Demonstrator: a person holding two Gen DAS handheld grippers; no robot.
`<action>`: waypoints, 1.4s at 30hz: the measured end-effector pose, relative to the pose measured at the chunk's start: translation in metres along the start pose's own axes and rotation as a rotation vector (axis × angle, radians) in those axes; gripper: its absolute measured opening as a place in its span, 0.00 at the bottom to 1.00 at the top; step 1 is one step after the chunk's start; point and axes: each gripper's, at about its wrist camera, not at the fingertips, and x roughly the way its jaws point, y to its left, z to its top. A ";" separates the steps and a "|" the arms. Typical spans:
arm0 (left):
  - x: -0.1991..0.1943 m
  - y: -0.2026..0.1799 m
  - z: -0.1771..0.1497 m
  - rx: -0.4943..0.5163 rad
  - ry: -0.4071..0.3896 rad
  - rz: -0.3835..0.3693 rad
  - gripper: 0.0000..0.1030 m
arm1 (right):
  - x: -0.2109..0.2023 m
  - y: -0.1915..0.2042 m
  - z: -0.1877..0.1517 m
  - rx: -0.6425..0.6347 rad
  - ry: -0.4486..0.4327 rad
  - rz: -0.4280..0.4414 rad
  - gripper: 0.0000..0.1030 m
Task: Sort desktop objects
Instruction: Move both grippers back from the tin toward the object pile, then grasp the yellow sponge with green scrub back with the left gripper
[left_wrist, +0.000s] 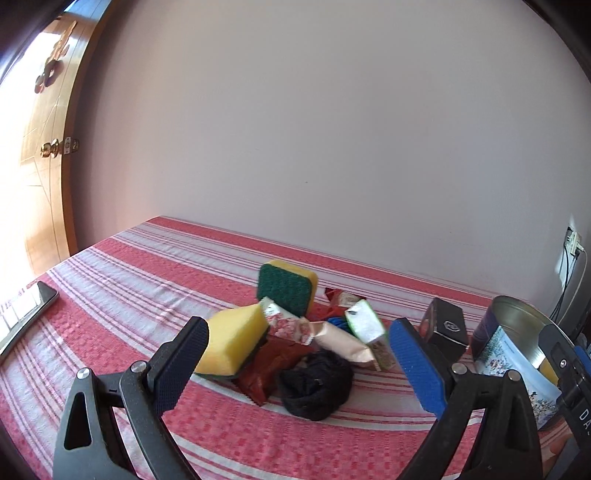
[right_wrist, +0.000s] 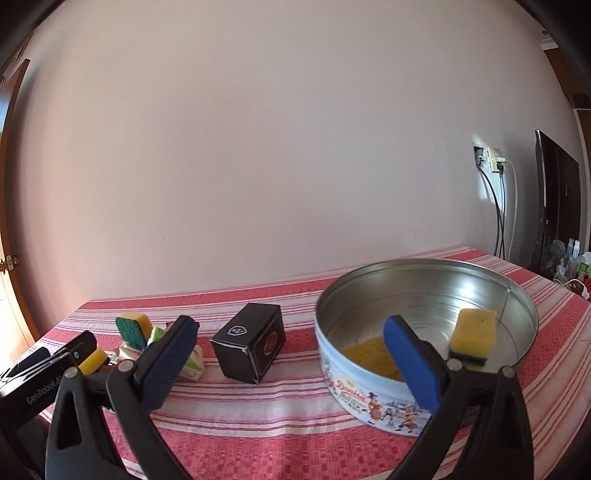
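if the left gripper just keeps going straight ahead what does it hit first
Most likely the black cloth bundle lying nearest between the open left gripper fingers, at the front of the pile; depth is hard to judge.

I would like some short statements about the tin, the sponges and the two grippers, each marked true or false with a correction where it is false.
1. The round tin has a sponge inside. True.
2. The right gripper is shut on a sponge. False: its fingers are wide apart and hold nothing.
3. The black box stands on the cloth between the pile and the tin. True.
4. The left gripper is shut on the black fabric. False: it is open, with the pile seen between its fingers.
5. A green-faced sponge stands at the back of the pile. True.
6. The tin has its lid on. False: it is open at the top.
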 end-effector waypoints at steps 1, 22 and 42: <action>0.001 0.010 0.001 -0.012 0.010 0.018 0.97 | 0.001 0.005 -0.001 -0.002 0.008 0.008 1.00; 0.068 0.068 0.025 0.061 0.324 -0.043 0.97 | 0.010 0.074 -0.014 -0.102 0.120 0.148 1.00; 0.111 0.088 0.007 -0.073 0.459 -0.239 0.57 | 0.064 0.053 -0.016 0.052 0.333 0.197 0.99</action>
